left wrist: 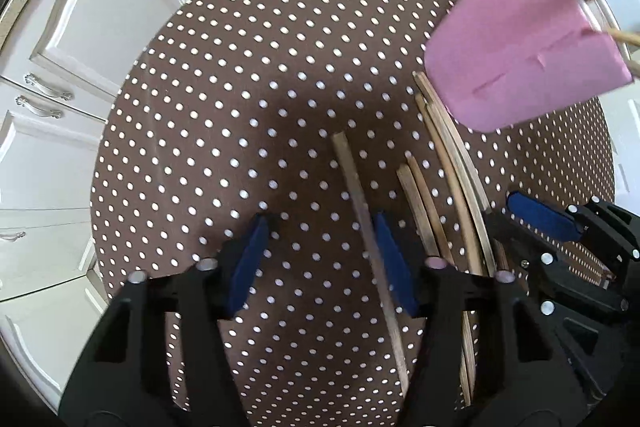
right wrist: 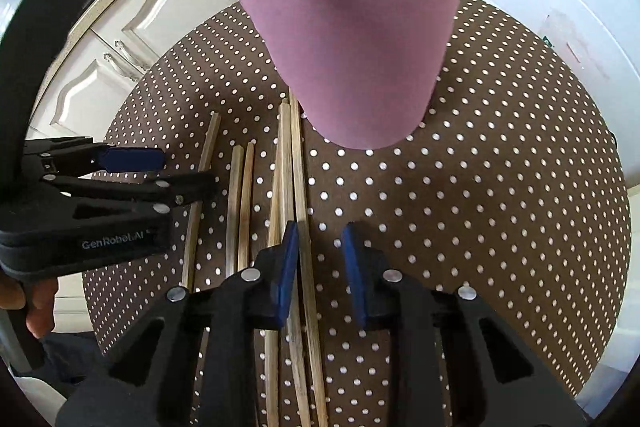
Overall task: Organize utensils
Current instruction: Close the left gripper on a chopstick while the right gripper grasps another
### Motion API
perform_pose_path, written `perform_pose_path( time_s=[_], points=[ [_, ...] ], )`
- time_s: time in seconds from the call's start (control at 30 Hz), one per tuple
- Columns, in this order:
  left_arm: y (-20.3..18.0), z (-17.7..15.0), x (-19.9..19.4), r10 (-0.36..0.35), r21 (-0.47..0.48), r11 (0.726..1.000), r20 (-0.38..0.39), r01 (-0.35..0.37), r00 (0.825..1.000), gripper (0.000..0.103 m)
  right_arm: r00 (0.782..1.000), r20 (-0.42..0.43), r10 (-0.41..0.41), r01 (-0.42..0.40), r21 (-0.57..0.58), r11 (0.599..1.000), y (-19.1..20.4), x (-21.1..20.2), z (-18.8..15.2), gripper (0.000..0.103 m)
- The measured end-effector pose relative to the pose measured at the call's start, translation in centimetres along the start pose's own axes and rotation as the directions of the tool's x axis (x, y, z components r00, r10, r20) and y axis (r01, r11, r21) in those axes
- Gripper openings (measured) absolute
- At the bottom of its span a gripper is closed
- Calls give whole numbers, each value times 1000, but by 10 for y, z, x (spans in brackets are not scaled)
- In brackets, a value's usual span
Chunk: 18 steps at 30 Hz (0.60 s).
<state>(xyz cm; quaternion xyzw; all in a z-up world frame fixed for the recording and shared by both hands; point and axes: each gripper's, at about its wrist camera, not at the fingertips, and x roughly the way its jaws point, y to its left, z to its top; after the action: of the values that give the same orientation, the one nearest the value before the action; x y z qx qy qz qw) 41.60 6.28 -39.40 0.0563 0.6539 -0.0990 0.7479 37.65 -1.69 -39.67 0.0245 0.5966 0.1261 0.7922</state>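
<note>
From the left wrist we see the left hand-held gripper (left wrist: 320, 259) spread astride one chopstick (left wrist: 362, 219) on the dotted surface (left wrist: 240, 87), its lower end hidden; from the right wrist, the right hand-held gripper (right wrist: 320, 267) gapes over bundled chopsticks (right wrist: 294, 163) beside the pink cup (right wrist: 352, 51), its rim cut off.

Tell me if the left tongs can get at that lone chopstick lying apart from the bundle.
Probably yes. The left tongs hang over the lone chopstick, which already lies between the open blue pads, beside the right one. Nothing covers it; the bundle of chopsticks and the right tongs sit off to the side.
</note>
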Motion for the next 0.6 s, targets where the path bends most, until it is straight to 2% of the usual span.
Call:
perform_pose_path(
  time_s=[0.07, 0.3, 0.47, 0.6],
  points=[
    [6, 0, -10, 2, -9, 1000, 8, -2, 1000, 37, 1000, 1, -2, 2, -1, 1000, 2, 3, 5, 22],
    [20, 4, -13, -4, 7, 1000, 19, 4, 1000, 27, 999, 13, -32, 33, -30, 999, 13, 11, 22, 22],
    [14, 9, -14, -38, 25, 999, 20, 37, 999, 12, 997, 24, -70, 71, -65, 995, 22, 16, 30, 21],
    [12, 10, -16, -92, 18, 996, 8, 92, 996, 9, 996, 17, -88, 89, -83, 993, 26, 21, 33, 12]
  ],
)
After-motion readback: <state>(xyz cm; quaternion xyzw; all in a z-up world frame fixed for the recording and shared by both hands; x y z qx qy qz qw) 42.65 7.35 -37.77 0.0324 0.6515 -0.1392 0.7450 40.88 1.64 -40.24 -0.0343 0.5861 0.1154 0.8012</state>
